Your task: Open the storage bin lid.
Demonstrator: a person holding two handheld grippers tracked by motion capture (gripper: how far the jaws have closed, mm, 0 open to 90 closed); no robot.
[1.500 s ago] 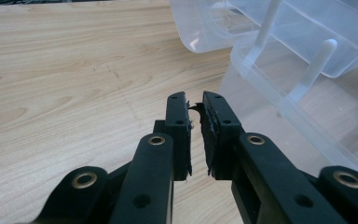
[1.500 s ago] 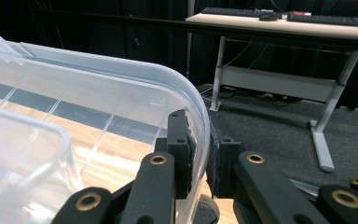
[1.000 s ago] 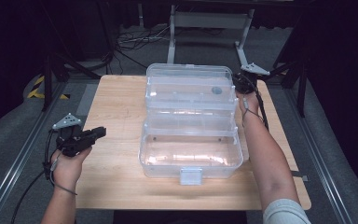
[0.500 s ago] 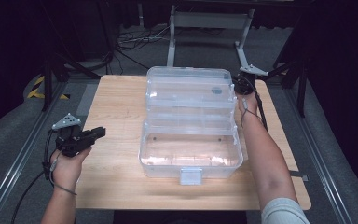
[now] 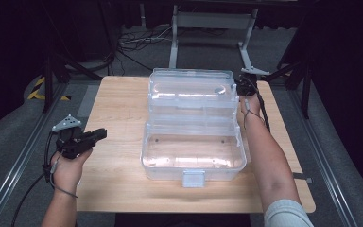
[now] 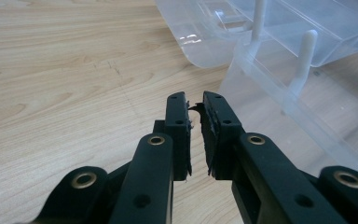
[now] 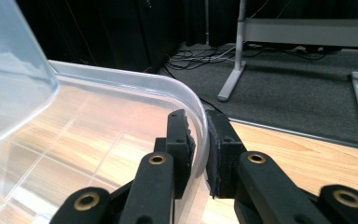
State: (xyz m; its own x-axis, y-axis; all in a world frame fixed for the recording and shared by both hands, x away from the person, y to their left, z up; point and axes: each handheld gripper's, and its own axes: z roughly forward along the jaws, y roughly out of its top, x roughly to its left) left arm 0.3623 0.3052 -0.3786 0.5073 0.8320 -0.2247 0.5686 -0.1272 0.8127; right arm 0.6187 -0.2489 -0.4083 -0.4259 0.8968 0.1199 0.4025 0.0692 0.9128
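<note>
A clear plastic box [image 5: 194,151] stands open in the middle of the wooden table, its lid [image 5: 189,90] swung back toward the far side. My right gripper [image 5: 242,85] is at the lid's far right corner, shut on the lid's rim [image 7: 196,112], which runs between its two jaws. My left gripper [image 5: 94,136] hovers over the table to the left of the box. In the left gripper view its jaws [image 6: 195,109] stand nearly together with nothing between them, pointing at the box's left end [image 6: 279,93].
The wooden table [image 5: 118,109] has bare room left of the box and along its front edge. A white latch [image 5: 193,178] hangs at the box's front. Beyond the table are a metal frame [image 5: 208,21], floor cables and dark floor.
The lid has tipped a little farther back with my right gripper on its corner. My left gripper has stayed in place.
</note>
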